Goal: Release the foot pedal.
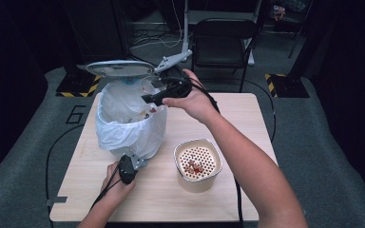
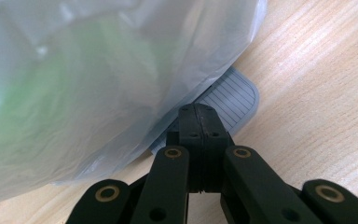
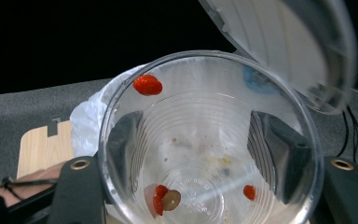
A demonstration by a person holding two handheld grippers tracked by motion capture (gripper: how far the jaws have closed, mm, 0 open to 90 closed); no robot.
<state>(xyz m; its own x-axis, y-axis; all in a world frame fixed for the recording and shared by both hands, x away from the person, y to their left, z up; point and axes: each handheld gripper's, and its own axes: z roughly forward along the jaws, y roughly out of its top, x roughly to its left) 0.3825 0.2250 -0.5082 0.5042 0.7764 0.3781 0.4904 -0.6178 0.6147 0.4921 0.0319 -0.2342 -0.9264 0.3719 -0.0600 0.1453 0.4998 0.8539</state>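
Observation:
A pedal bin lined with a white bag (image 1: 123, 130) stands at the table's left, its lid (image 1: 119, 68) raised. My left gripper (image 1: 128, 167) is shut, and its closed tips (image 2: 199, 116) rest on the bin's grey ribbed pedal (image 2: 235, 98) beside the bag (image 2: 98, 84). My right gripper (image 1: 154, 98) is shut on a clear plastic cup (image 1: 148, 90), held tilted over the bin's mouth. Looking into the cup (image 3: 205, 93), I see red fruit bits stuck to its wall and bottom. The fingers (image 3: 275, 144) show through the plastic, and the lid (image 3: 284, 42) hangs just beyond.
A cream pot with a perforated insert (image 1: 198, 164) holding red pieces stands right of the bin, near the table's front. A black folding chair (image 1: 223, 40) and a white stand sit behind the table. Cables trail off the wooden table (image 1: 247, 123).

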